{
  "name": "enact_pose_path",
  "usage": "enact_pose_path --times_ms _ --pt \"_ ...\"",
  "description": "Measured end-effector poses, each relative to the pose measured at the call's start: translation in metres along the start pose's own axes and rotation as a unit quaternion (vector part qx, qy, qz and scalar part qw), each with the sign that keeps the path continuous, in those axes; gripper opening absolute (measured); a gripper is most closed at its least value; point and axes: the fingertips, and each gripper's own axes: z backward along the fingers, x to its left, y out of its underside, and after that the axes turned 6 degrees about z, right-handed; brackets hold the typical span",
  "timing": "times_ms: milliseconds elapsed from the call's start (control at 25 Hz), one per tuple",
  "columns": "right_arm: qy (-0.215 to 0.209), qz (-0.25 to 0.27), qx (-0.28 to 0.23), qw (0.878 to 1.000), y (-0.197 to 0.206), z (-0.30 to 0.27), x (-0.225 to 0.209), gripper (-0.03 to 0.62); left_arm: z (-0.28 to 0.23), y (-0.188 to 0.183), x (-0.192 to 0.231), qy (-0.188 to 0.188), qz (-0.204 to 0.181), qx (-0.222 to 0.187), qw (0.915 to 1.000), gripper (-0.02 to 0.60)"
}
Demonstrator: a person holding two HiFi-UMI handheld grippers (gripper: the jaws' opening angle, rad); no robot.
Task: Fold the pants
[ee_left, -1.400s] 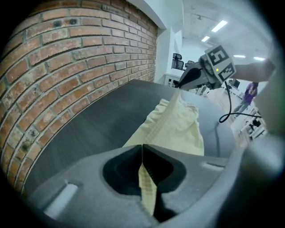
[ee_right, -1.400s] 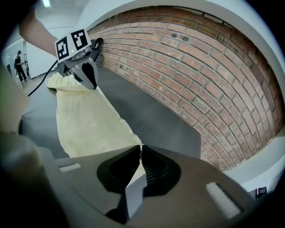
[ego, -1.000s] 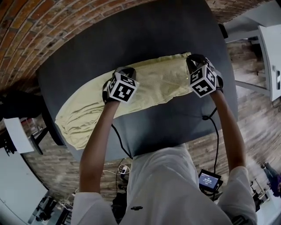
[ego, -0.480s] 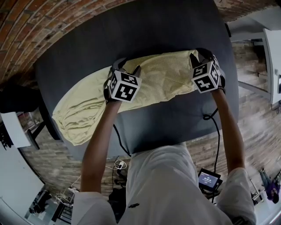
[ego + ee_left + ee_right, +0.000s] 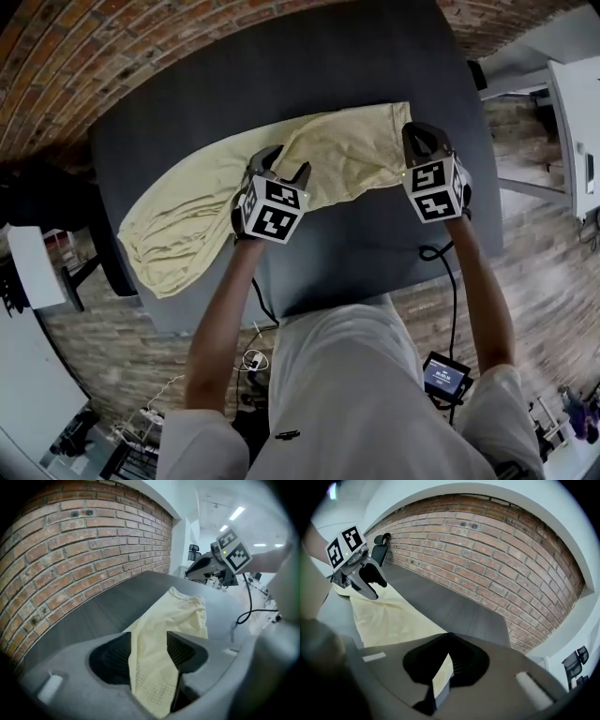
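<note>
One dark table [image 5: 375,56] carries the yellow pants [image 5: 347,155], laid lengthwise across it as a long band with the left end bunched near the table's edge. The left tongs [image 5: 284,161] are held at the band's middle; they have just been opening and stand wide, with cloth lying loose between them, unpinched. The right tongs [image 5: 417,136] have just been closing and are clamped on the near corner of the right end. A regrasp before the crosswise fold is judged to be in hand. Next, a firm pinch by the left tongs is called for, then the right end can be carried over toward the left.
</note>
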Motion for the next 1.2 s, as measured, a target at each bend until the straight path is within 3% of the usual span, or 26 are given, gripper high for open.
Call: enact_pose_path --times_ms 240,480,720,920,1200 --pt "-0.007 -0.001 -0.024 1.000 0.008 0.044 0.025 0.005 0.037 0.012 -0.029 -0.016 0.002 -0.017 0.9997 0.218" --pt "-0.037 -0.018 -0.064 0.997 0.015 0.093 0.047 0.005 0.073 0.025 -0.060 -0.041 0.014 -0.038 0.9983 0.150" --pt "-0.056 -0.029 -0.094 0.994 0.022 0.139 0.071 0.005 0.109 0.050 -0.102 -0.044 0.035 -0.052 0.9971 0.005" --pt "-0.076 -0.030 -0.117 0.990 0.023 0.171 0.101 0.005 0.141 0.077 -0.132 -0.068 0.065 -0.066 0.9934 0.005" --pt "-0.108 0.007 -0.147 0.983 0.010 0.197 0.150 0.005 0.176 0.125 -0.144 -0.103 0.098 -0.063 0.9878 0.005"
